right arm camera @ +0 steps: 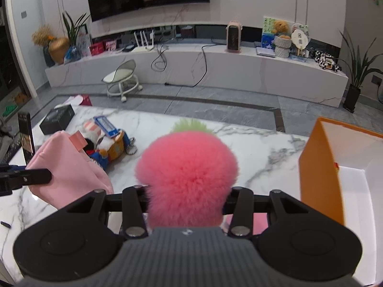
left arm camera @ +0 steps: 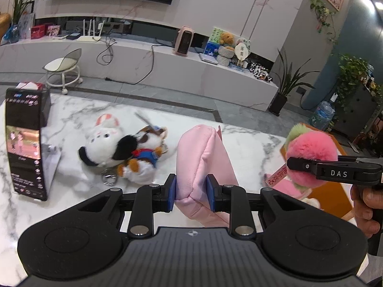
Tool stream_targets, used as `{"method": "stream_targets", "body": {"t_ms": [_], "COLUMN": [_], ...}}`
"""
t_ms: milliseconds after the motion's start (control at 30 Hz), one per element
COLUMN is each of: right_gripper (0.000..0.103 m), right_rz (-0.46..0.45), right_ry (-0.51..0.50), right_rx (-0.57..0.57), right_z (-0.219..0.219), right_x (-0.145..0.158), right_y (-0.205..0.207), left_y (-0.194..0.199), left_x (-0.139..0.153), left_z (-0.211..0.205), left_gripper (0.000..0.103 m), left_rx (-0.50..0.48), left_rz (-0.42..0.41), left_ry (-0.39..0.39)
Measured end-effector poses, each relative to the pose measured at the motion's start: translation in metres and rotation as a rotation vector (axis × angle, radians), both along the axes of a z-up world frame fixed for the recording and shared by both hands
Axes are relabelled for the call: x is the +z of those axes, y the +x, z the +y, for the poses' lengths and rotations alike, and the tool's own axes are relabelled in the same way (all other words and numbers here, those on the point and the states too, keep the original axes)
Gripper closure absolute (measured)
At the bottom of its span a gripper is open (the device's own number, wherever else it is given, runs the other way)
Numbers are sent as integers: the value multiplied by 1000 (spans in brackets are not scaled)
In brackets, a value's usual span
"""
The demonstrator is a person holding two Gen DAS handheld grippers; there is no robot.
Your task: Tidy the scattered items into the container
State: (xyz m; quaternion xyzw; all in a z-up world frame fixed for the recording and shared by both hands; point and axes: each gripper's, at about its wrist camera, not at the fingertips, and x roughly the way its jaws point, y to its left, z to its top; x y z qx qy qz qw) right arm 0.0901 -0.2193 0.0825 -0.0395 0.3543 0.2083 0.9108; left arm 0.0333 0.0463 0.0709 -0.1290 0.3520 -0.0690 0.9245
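My left gripper (left arm camera: 191,195) is shut on a pink fabric pouch (left arm camera: 203,162), held above the marble table (left arm camera: 251,143); the pouch also shows at the left of the right wrist view (right arm camera: 69,165). My right gripper (right arm camera: 188,198) is shut on a fluffy pink plush with a green tuft (right arm camera: 186,167), which hides its fingertips; the plush shows at the right of the left wrist view (left arm camera: 311,153). The orange box with a white inside (right arm camera: 320,167) stands open to the right. Two plush toys with keyrings (left arm camera: 124,148) lie on the table beyond the pouch.
A phone on a stand (left arm camera: 26,143) is upright at the table's left. A black box (right arm camera: 57,118) lies at the far left corner. A small dark object (right arm camera: 5,224) lies near the front left edge. Beyond the table are a stool (right arm camera: 122,79) and a TV bench.
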Motion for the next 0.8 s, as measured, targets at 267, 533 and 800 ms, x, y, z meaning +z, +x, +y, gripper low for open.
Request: {"method": "stream_targets", "body": {"t_ms": [267,533,800], "right_gripper": [56,56,56], "right_rz": [-45,-79,-100], "right_ry": [51,86,126], "right_rx": [-56,-107,-206], "right_z": [-36,-70,-123], "right_x": [25,40,50], "right_y": [-10,-22,-22], "left_y": [2,7,21], "left_x": [22,32,44], "left_z": [-47,-92,-138], "left_gripper": [73,73,73], "left_rx": [-70,-132,-225], "left_rz": [-50,-86,-121], "left_ry": [-16,-50,-71]}}
